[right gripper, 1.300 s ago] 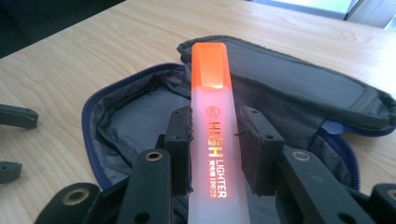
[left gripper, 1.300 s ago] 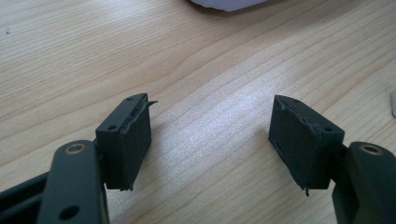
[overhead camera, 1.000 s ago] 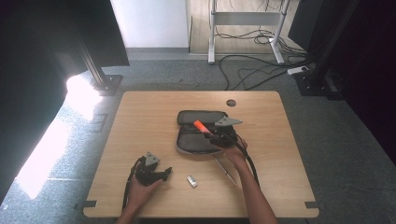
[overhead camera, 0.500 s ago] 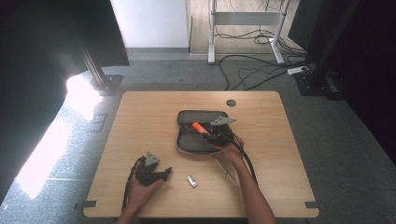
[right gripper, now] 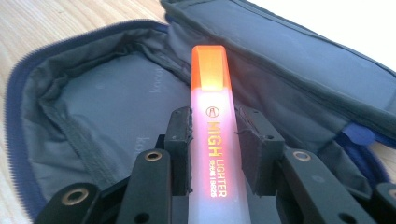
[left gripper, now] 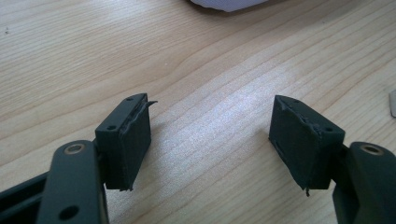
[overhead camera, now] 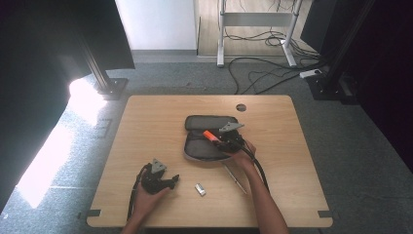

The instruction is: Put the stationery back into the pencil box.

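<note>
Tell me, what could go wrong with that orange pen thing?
The right gripper grips the highlighter at its middle, above the open pencil case. It might slip or tip and land on the table instead. The case's soft folds could also catch its orange cap.

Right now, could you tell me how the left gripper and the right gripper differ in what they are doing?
The left gripper stands open and empty, while the right gripper is shut on an orange highlighter. The left gripper sits low over bare table near its front edge; the right gripper is over the open pencil case mid-table. Both have black padded jaws and are hand-held.
</note>
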Tool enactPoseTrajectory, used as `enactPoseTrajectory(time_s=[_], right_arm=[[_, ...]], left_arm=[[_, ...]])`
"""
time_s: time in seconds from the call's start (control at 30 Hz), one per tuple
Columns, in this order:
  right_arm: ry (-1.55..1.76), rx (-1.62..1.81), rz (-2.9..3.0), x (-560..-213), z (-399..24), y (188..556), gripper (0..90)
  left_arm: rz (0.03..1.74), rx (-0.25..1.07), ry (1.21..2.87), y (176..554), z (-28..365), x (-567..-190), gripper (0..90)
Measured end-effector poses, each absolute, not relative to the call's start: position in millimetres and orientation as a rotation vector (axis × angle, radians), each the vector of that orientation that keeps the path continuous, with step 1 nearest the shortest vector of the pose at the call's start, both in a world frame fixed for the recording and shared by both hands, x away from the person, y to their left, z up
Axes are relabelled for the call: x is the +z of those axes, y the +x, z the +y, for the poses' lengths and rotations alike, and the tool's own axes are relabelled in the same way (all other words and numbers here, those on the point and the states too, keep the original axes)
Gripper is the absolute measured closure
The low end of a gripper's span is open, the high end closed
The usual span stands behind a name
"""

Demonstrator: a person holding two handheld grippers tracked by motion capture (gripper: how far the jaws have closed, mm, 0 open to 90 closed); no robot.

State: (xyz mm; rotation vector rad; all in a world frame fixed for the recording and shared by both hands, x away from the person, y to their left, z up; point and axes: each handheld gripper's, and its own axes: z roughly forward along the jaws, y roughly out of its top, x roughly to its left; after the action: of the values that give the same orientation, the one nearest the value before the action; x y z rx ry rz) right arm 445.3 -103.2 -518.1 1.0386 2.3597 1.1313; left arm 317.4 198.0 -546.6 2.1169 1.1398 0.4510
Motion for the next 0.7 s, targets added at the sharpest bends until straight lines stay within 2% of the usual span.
enactPoseTrajectory(time_s=[0.27, 0.7], right_arm=[[1.071, 1.114, 2.359, -523.5, -108.1, 448.8, 64.8], [1.110, 1.150, 2.316, -520.1, -111.8, 443.5, 57.9]], left_arm=[[1.138, 0.451, 2.119, 317.4, 197.9, -546.7, 29.6], [1.138, 0.452, 2.121, 317.3, 197.8, -546.6, 29.6]])
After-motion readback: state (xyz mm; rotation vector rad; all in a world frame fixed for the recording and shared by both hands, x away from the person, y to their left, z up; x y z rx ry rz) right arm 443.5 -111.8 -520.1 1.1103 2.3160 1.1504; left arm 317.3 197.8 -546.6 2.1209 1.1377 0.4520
